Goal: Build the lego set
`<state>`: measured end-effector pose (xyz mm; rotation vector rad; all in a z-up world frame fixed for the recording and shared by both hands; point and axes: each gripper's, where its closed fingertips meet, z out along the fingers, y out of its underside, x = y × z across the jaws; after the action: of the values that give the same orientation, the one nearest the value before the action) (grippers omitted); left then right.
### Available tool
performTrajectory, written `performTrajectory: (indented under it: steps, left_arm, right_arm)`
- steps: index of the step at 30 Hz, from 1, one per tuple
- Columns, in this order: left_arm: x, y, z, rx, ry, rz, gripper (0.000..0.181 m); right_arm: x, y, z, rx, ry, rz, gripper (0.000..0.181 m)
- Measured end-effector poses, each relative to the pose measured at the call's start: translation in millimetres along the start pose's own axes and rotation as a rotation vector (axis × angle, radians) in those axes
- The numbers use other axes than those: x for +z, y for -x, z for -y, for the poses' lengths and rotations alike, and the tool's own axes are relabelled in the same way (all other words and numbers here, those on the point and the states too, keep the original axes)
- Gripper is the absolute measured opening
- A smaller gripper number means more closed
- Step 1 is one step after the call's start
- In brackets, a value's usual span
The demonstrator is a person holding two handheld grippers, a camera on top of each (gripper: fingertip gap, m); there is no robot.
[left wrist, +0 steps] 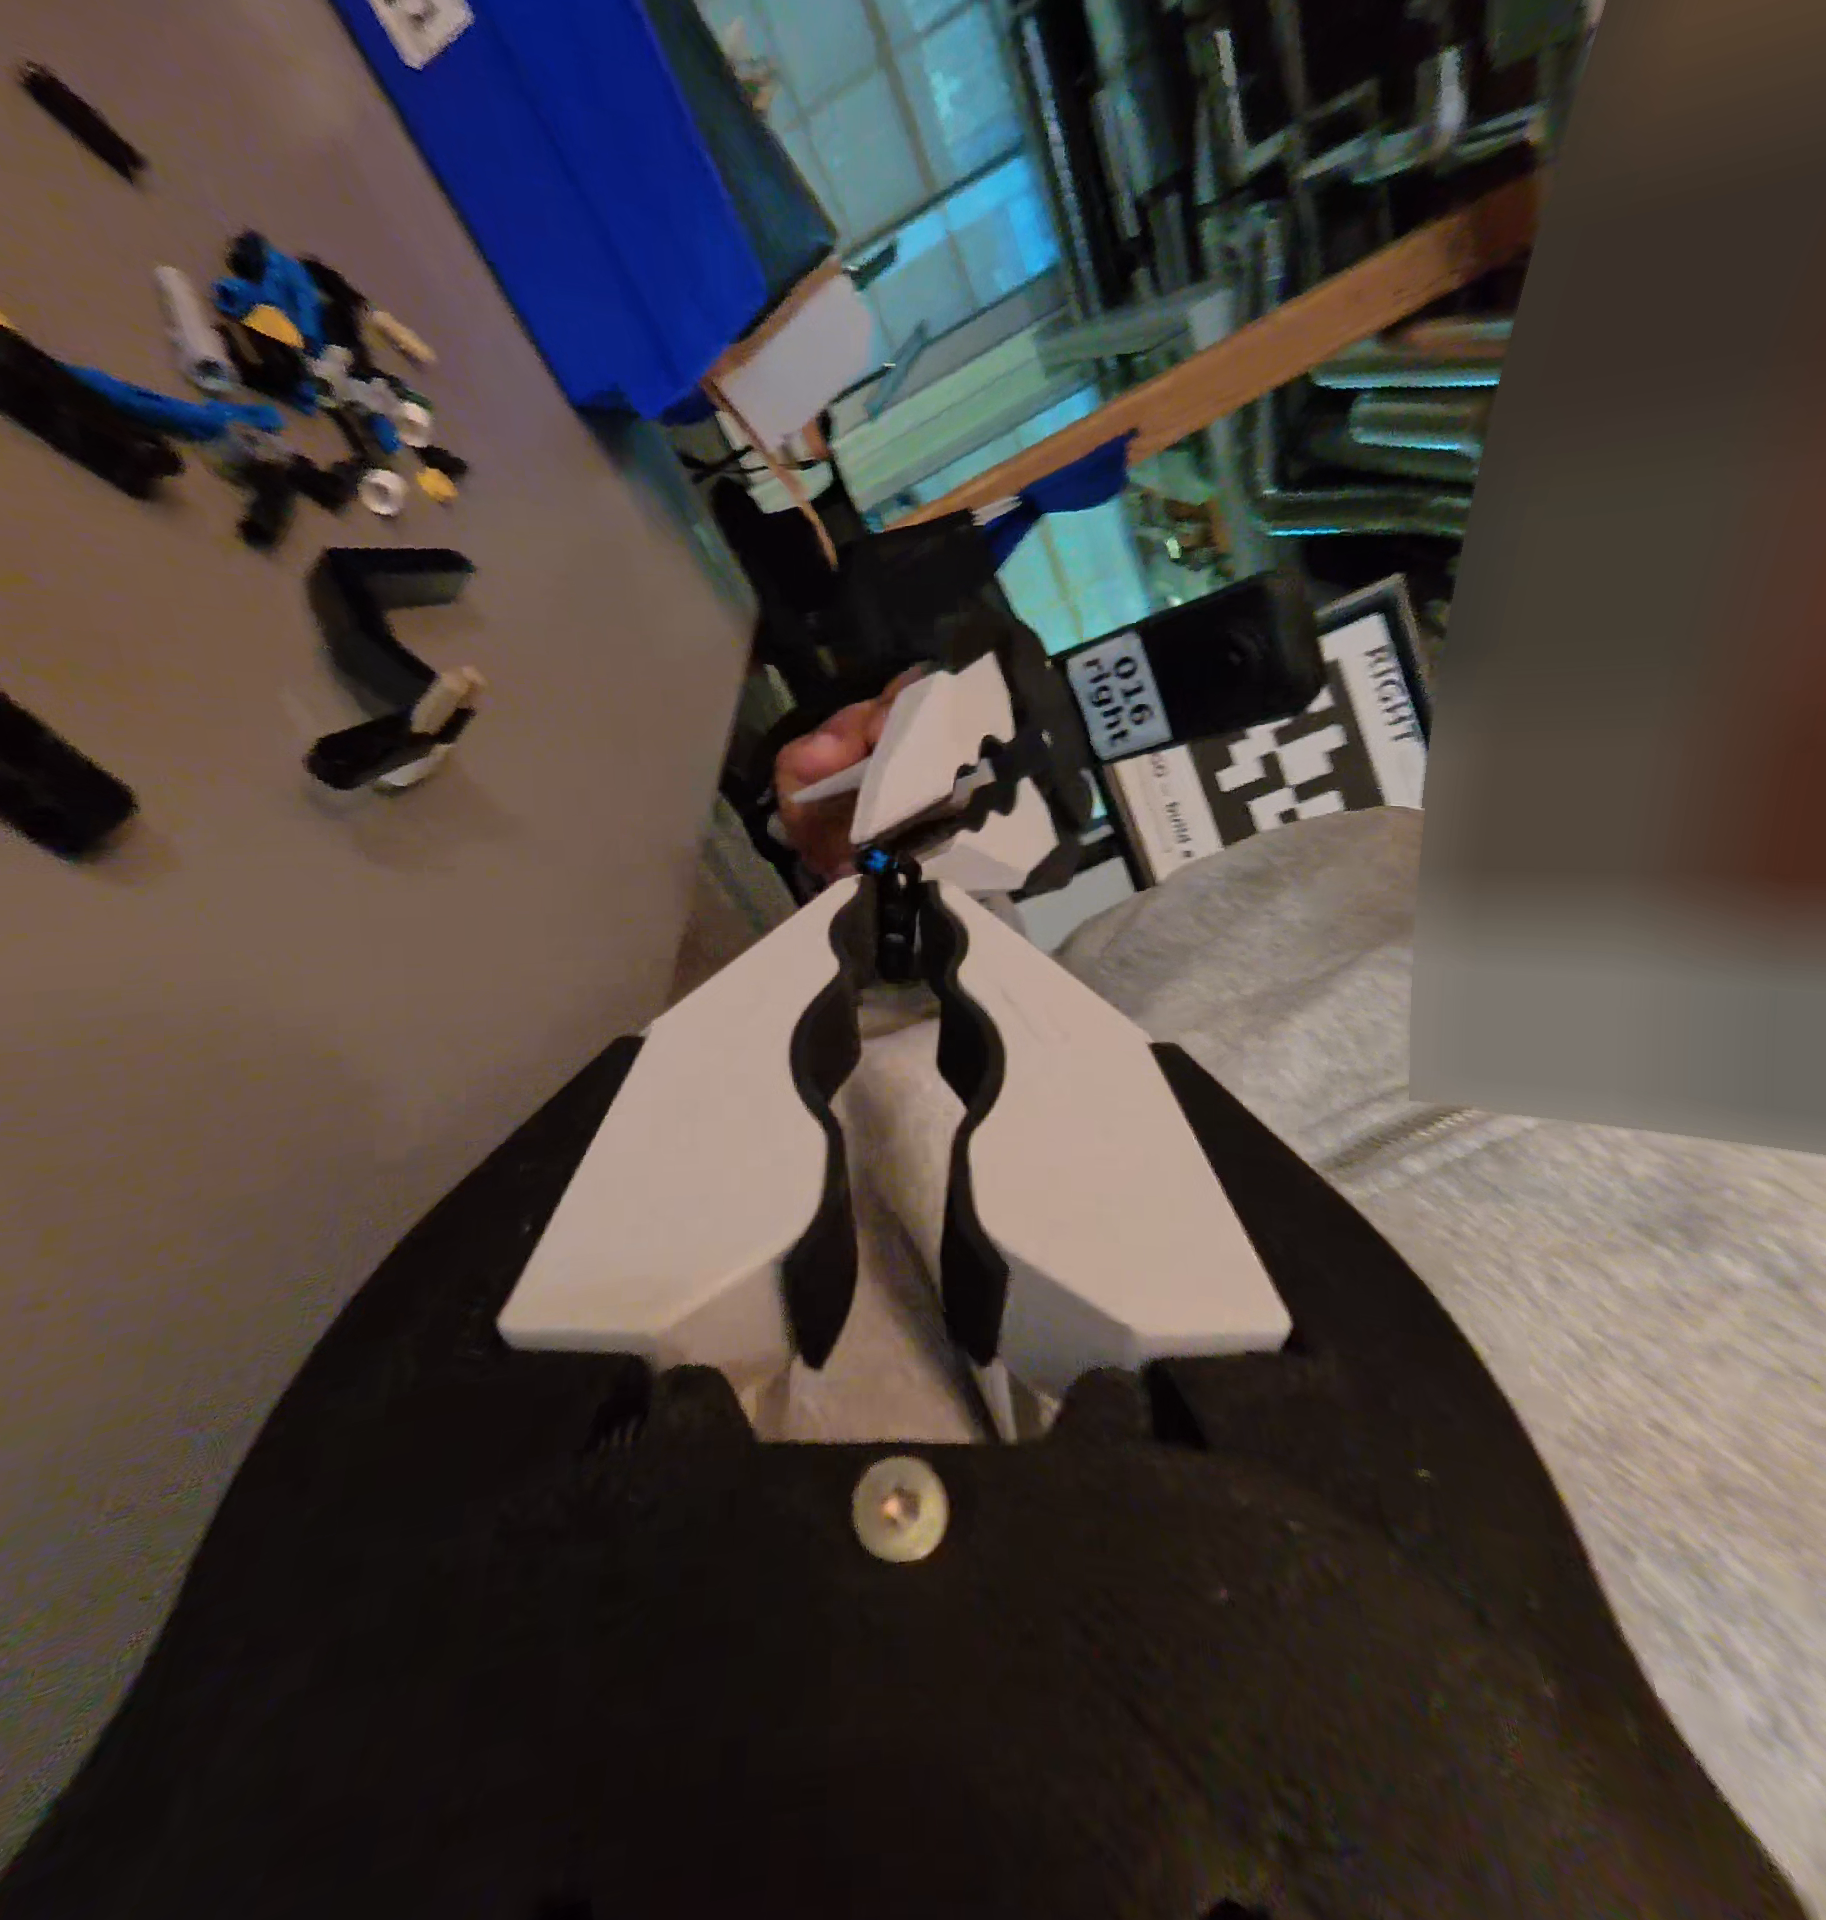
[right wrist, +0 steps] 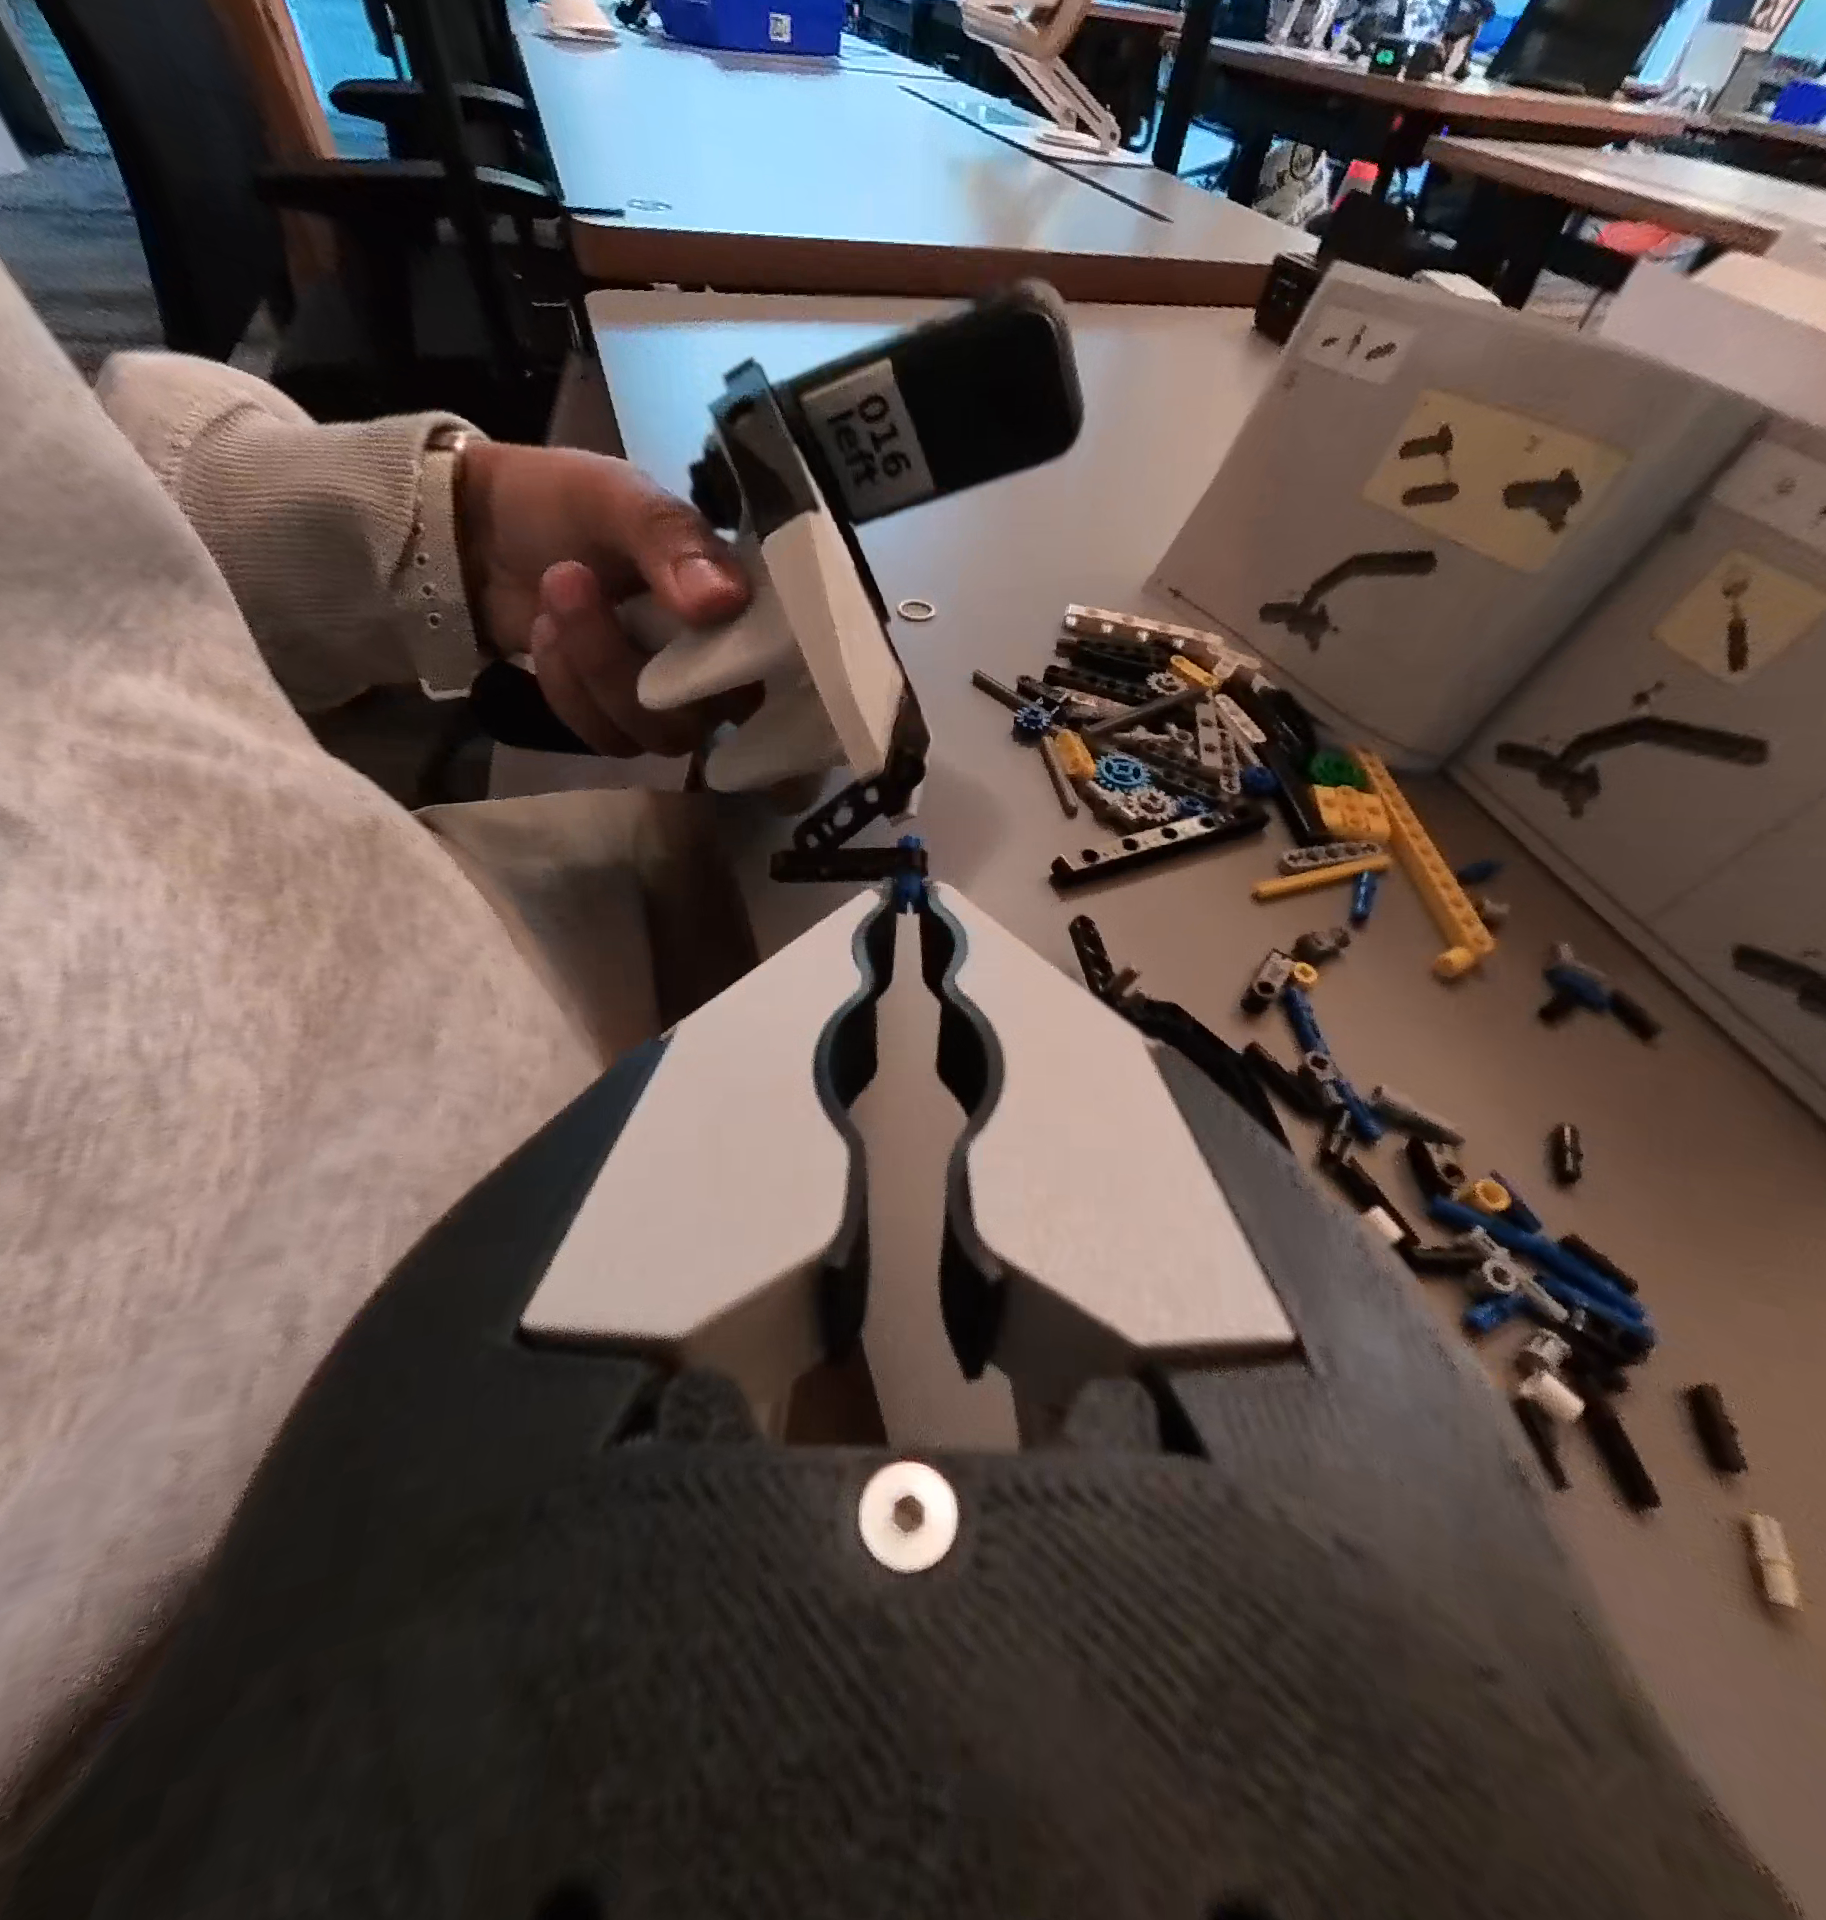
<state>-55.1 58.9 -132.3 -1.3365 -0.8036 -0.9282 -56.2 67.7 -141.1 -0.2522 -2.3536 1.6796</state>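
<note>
Right gripper [right wrist: 907, 914]: a small blue pin [right wrist: 907, 885] is being pinched at the very fingertips. Left gripper [left wrist: 896, 914]: a bent black beam [left wrist: 896, 930] is being clamped, and in the right wrist view its free end is being met by the pin, in the air just off the desk [right wrist: 992, 499] edge.

Risks being judged: pin being gripped by little, so a skewed push could be twisting it loose or dropping it; beam could be pivoting under load.

Farther off, loose black, blue and yellow pieces [right wrist: 1200, 769] are lying scattered before the grey boxes [right wrist: 1460, 520].
</note>
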Motion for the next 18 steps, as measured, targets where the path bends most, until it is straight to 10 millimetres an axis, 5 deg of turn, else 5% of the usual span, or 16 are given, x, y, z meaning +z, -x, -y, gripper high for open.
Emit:
performTrajectory:
  steps: [18]
  left_arm:
    - [8.4,5.3,-18.6,-0.036,0.099,0.025,0.006]
  right_arm:
    - [-0.3,9.2,-1.3,-0.082,0.026,0.016,0.002]
